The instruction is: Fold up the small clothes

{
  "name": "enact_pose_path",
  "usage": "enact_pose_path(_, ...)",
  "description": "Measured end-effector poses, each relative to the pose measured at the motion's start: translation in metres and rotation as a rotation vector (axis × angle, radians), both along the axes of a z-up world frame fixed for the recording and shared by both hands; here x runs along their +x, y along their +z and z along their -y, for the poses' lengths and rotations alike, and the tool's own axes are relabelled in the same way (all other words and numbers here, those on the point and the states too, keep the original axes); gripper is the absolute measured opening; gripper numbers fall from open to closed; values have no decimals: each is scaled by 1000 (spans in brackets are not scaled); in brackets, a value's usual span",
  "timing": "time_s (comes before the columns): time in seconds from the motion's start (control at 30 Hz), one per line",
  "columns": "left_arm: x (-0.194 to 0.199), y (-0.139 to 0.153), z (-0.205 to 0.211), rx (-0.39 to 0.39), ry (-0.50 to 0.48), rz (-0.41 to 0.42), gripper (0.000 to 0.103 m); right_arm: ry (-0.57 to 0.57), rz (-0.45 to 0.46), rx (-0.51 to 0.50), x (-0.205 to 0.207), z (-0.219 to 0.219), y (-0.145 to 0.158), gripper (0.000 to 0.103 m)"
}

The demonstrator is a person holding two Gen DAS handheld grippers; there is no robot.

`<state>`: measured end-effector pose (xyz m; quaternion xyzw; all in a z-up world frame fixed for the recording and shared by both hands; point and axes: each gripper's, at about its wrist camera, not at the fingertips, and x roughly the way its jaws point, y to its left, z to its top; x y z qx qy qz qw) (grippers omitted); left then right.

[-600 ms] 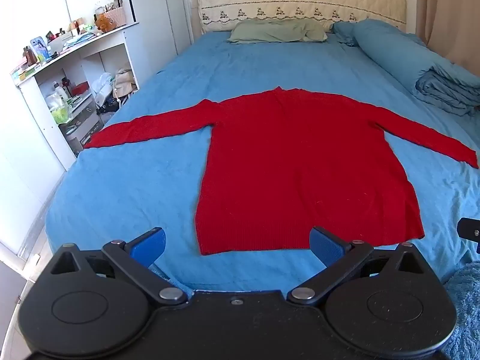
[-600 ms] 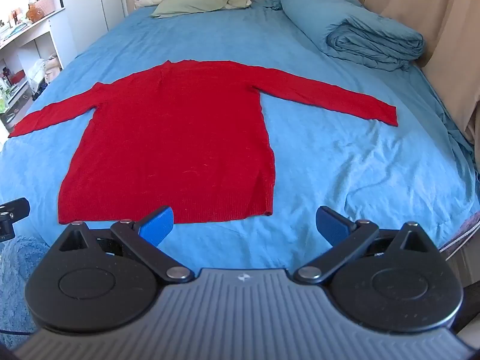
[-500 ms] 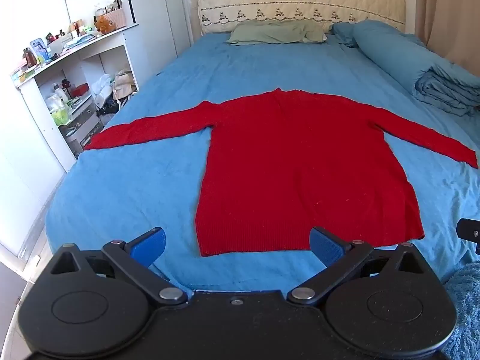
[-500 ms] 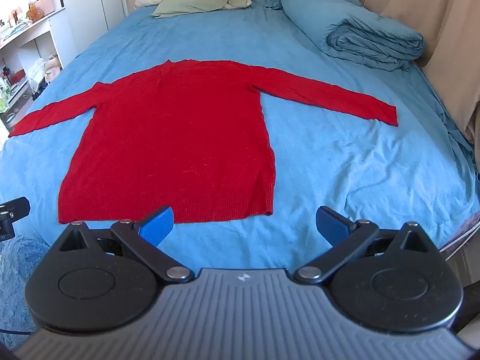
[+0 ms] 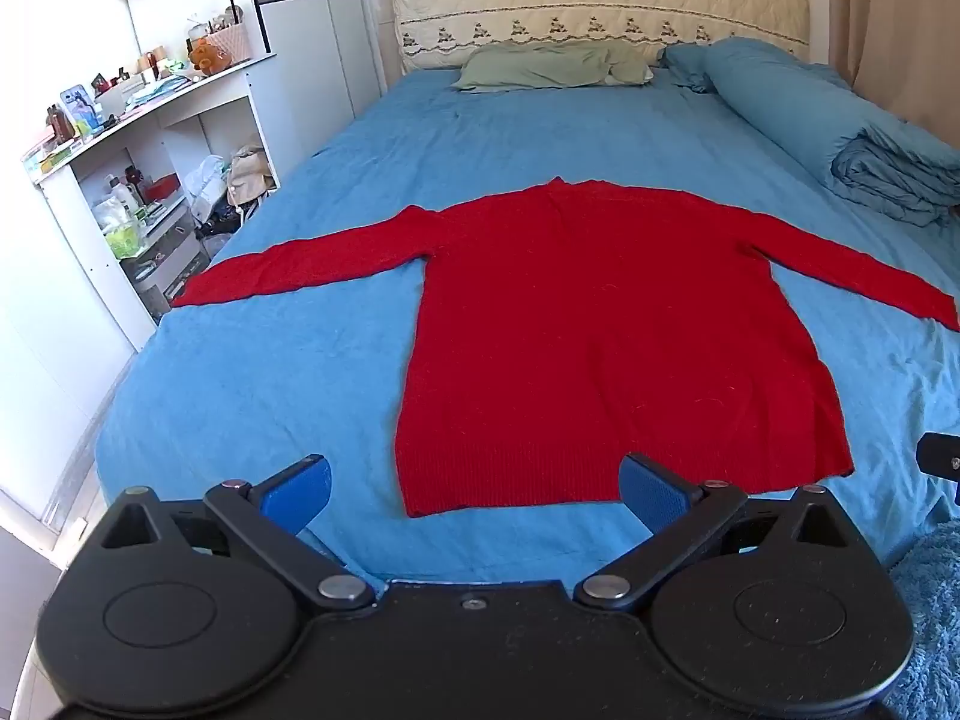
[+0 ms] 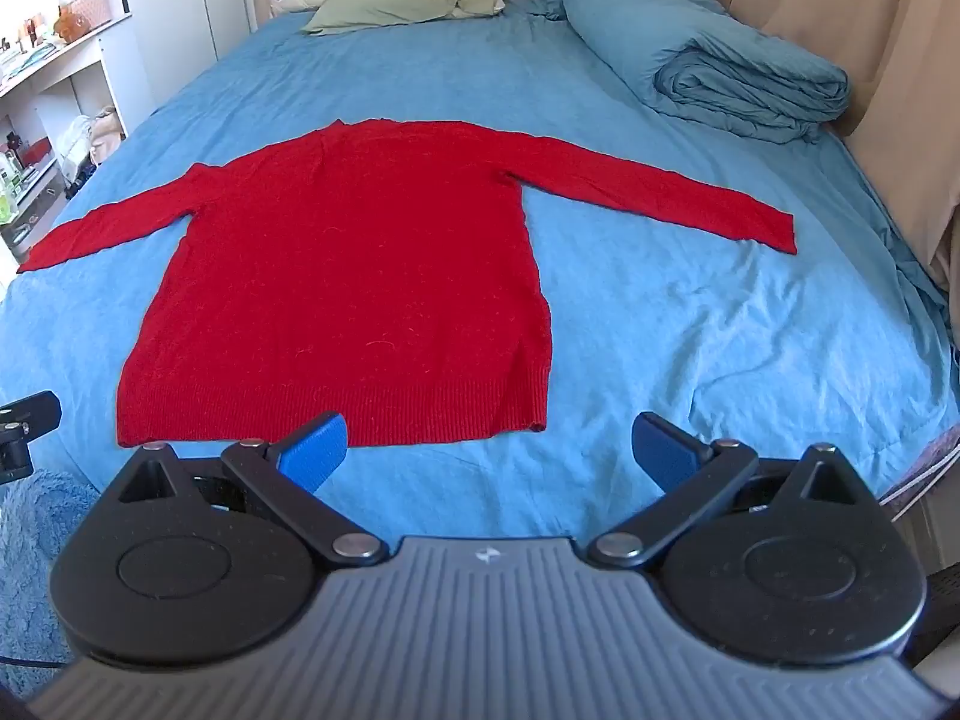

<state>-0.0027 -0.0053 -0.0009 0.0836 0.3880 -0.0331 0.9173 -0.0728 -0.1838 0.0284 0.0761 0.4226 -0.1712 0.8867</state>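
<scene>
Lying flat on the blue bed (image 5: 252,396), red sweater (image 5: 600,324) sleeves spread, left gripper (image 5: 474,489) and right gripper (image 6: 489,450) jaws wide and empty, cluttered white shelves (image 5: 150,120) far left, labels unreadable

bed (image 5: 540,138) — green pillow (image 5: 552,63) | folded duvet (image 6: 744,81) | cluttered shelves (image 5: 138,138)

You see a plain red sweater (image 5: 606,330) on a solid blue bed sheet (image 5: 270,372). Pillow (image 5: 552,63) at the head edge: sage green. Headboard (image 5: 600,6): cream, quilted, embroidered border. Rolled duvet (image 6: 738,78): blue. Your hand-held gripper fingertips (image 6: 315,450): blue.
</scene>
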Motion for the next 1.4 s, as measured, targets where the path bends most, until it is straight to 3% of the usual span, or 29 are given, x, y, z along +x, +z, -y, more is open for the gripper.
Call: enact_pose_path(1.4,3,1,4,-8,-6,-4,103,-6,0,-2,-2,-1,1,103)
